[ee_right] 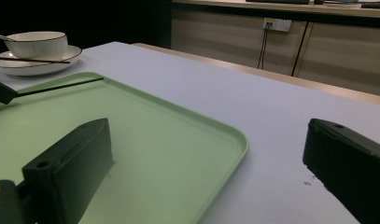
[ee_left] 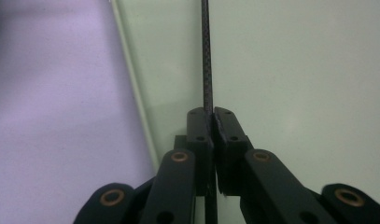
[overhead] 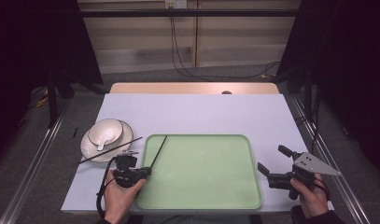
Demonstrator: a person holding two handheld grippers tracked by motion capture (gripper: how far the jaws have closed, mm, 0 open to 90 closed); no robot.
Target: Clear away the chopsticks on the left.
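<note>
Bowl [overhead: 105, 131] w/ spoon [overhead: 102, 141] on plate [overhead: 124, 140], table's left

We see a big, flat, light green plastic tray [overhead: 201, 172] on a pale purple-white table top [overhead: 201, 112], and a thin black stick with a tiny woven criss-cross pattern [ee_left: 206, 56] over the green. The round bowl [overhead: 106, 131] and the round plate under it [overhead: 124, 140] are creamy white with a thin dark line around each rim. Both grippers, the left one [overhead: 148, 171] and the right one [overhead: 271, 163], are black, and the right one has a grey three-cornered plate [overhead: 313, 164] on top.
</note>
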